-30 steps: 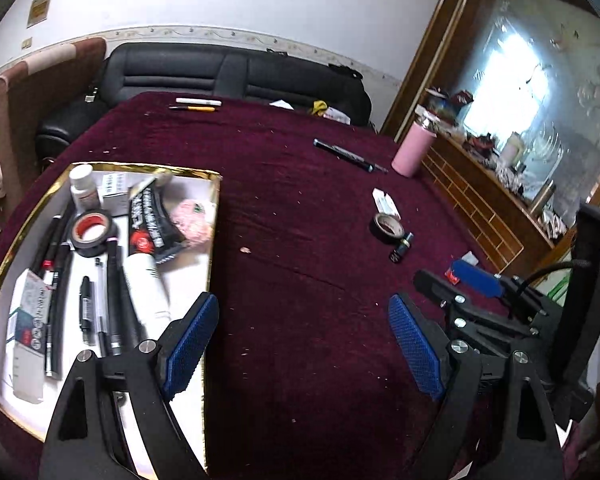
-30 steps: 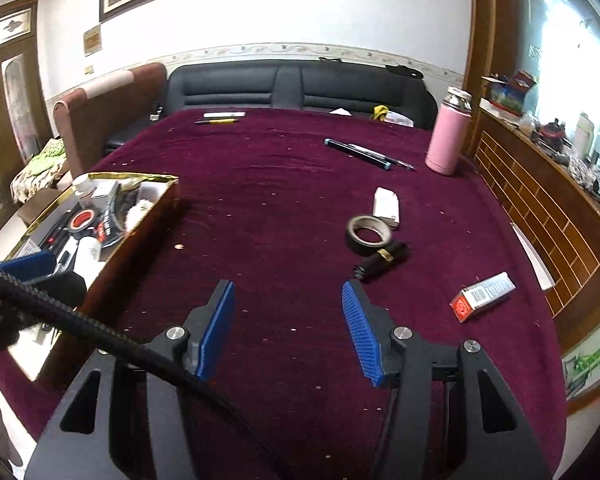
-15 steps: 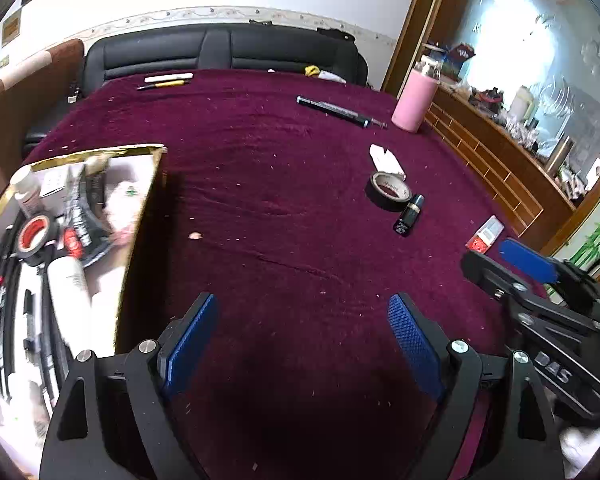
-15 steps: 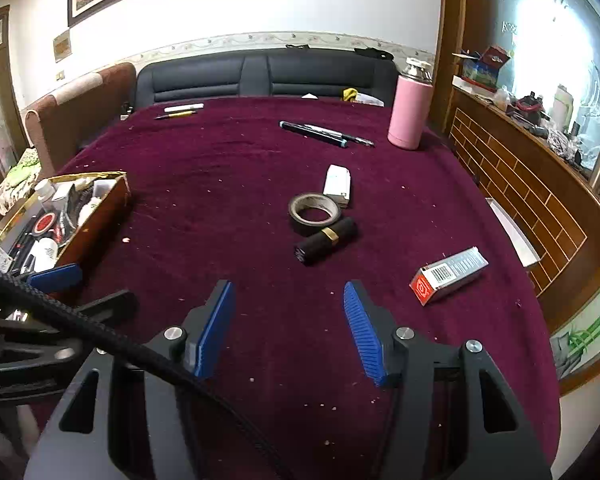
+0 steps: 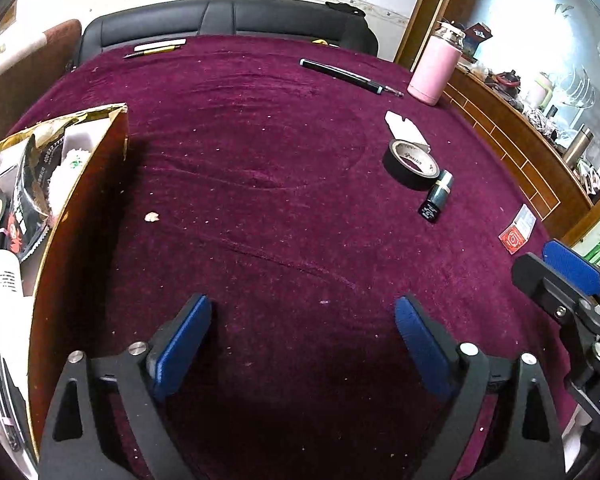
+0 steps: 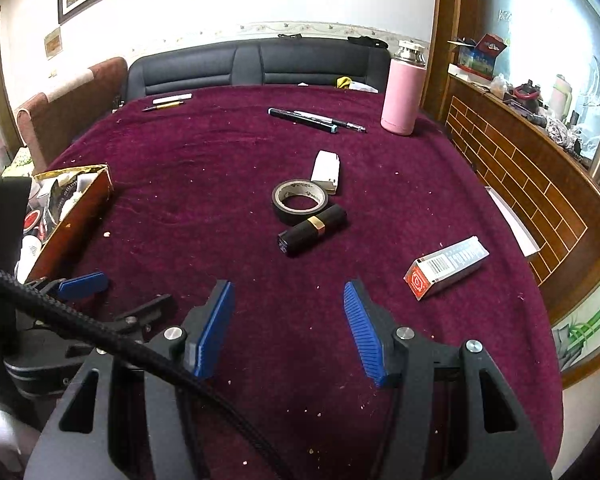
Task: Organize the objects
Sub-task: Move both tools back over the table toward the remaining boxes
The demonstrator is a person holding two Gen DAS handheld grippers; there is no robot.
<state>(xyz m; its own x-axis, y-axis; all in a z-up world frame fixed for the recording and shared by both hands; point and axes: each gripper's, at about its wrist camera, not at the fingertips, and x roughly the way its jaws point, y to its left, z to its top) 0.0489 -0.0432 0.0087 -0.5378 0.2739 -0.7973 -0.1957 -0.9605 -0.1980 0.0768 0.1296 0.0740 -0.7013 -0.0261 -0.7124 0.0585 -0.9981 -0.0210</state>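
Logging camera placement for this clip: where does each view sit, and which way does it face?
Left wrist: rides the left claw, angled down over the maroon tablecloth; its open blue pads show, the storage box to their left, the other claw at right.
Right wrist: rides the right claw, facing the sofa; its open pads and a cable show.
Shared: tape roll, lipstick, pink bottle.

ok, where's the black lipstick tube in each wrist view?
Left wrist: lipstick tube right of centre, just below-right of the black tape roll.
Right wrist: lipstick tube at centre, in front of the tape roll.
Shared landmark: pink bottle at the far right.
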